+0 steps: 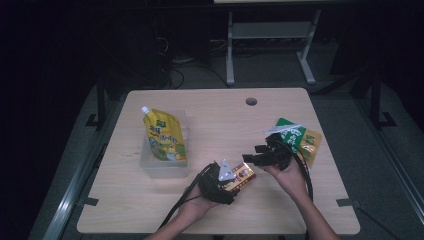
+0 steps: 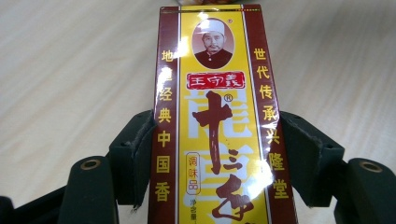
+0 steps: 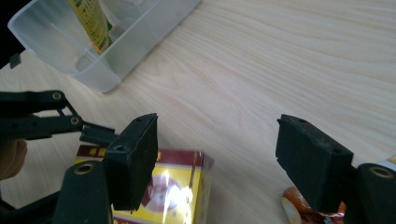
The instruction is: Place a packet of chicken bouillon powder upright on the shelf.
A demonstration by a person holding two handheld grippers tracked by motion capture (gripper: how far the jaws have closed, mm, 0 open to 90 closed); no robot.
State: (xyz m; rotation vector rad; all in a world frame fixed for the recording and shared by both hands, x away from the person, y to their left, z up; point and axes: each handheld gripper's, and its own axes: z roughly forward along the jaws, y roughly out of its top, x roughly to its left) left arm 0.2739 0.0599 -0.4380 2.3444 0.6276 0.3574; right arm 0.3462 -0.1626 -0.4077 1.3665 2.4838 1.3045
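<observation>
**Seasoning box gripped at the near table edge**

My left gripper [image 1: 235, 181] has its two black jaws closed against the long sides of a red-and-yellow cardboard seasoning box [image 2: 217, 121], near the front of the pale wooden table [image 1: 220, 120]. My right gripper [image 1: 257, 155] hovers just beside it, jaws spread wide and empty. A yellow spouted pouch [image 1: 164, 135] lies in a clear plastic bin [image 3: 70, 51] to the left; green and orange packets [image 1: 300, 137] lie at right.

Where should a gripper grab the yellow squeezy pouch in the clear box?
Probably near the top, just under the white cap: the yellow pouch leans in the clear bin with that end poking over the far rim. Come from above, jaws across its flat faces. The left gripper already holds the spice box; the right gripper is open.
</observation>
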